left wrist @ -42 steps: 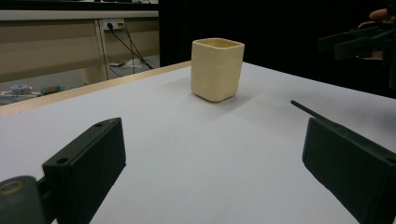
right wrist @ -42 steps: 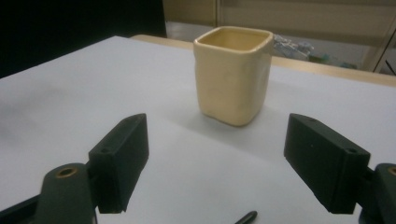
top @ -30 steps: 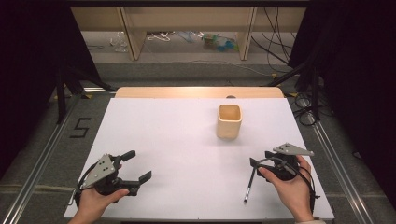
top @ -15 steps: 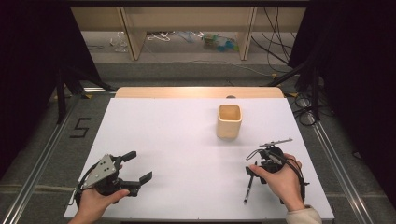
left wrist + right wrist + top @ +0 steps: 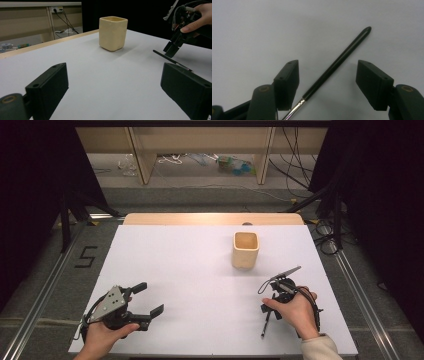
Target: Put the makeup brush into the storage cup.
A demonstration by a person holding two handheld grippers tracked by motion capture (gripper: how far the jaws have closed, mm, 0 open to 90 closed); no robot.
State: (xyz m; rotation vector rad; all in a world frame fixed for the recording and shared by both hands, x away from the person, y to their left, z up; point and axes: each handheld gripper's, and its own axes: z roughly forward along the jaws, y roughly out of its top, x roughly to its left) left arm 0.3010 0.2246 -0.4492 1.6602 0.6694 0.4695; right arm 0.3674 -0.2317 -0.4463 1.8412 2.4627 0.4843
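A thin black pen [image 5: 263,325] with a silver metal section lies on the white table sheet [image 5: 190,270] at the front right. My right gripper [image 5: 266,309] points steeply down over it, open. In the right gripper view the jaws [image 5: 327,80] stand on either side of the pen [image 5: 337,63] without touching it. A cream square cup [image 5: 245,250] stands upright behind it, right of centre. My left gripper [image 5: 150,298] rests open near the front left, with nothing between its jaws. It faces the cup [image 5: 113,33], the pen [image 5: 172,60] and the right gripper [image 5: 175,47].
A wooden strip [image 5: 210,219] runs along the table's far edge. Metal rails [image 5: 45,290] flank the table on both sides. Cables and wooden shelving [image 5: 200,150] lie on the floor beyond, and the surroundings are dark.
My right gripper has tipped forward and down, from lying flat beside the pen to standing over it. The left gripper, the cup and the pen have stayed put.
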